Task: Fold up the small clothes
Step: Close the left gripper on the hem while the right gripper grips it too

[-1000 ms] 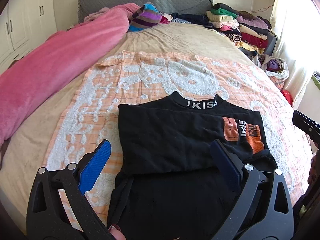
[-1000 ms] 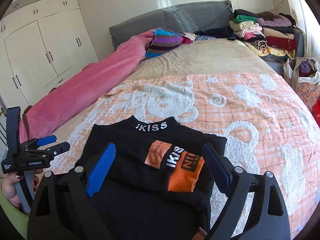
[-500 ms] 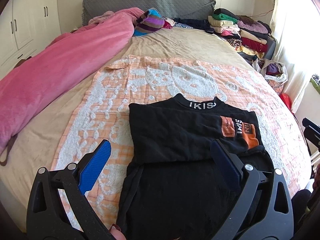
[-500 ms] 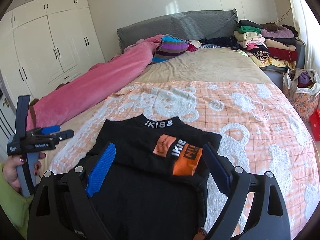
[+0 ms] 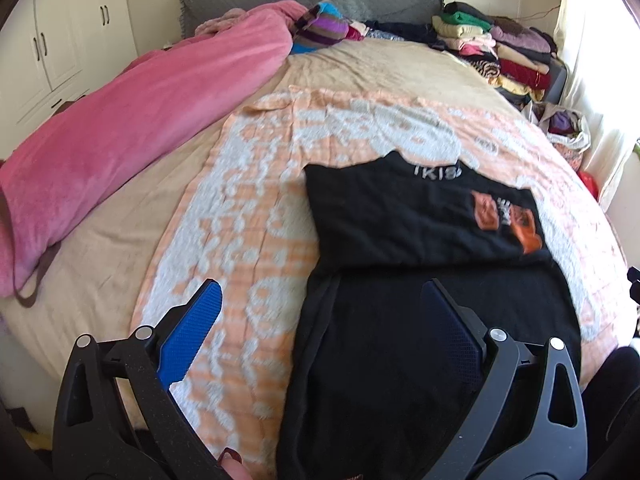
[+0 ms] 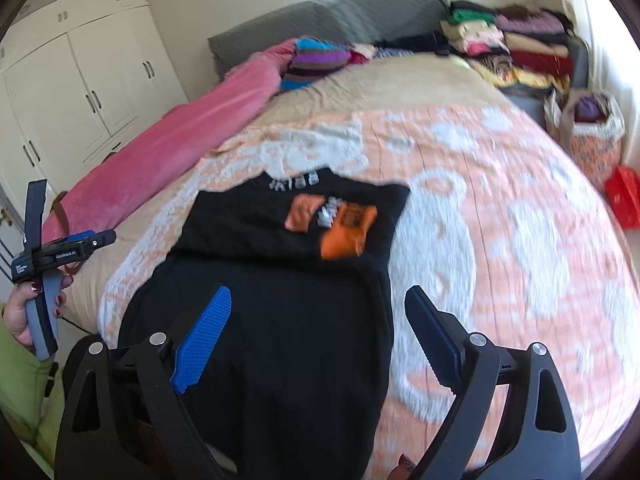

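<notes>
The black shirt (image 5: 420, 240) at frame centre lies half-folded on the bed (image 5: 380, 68); the lower half remains. Both hand-held grippers, left (image 5: 320, 332) and right (image 6: 320, 328), gape apart, holding nothing.

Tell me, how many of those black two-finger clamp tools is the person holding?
2. The left gripper hangs open over the peach bear-patterned blanket beside the black folded top. The right gripper hangs open above the top's near end.

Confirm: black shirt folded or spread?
Partly folded: black shirt has its top section doubled over, edge crossing mid-garment; lower half lies flat on the blanket.
</notes>
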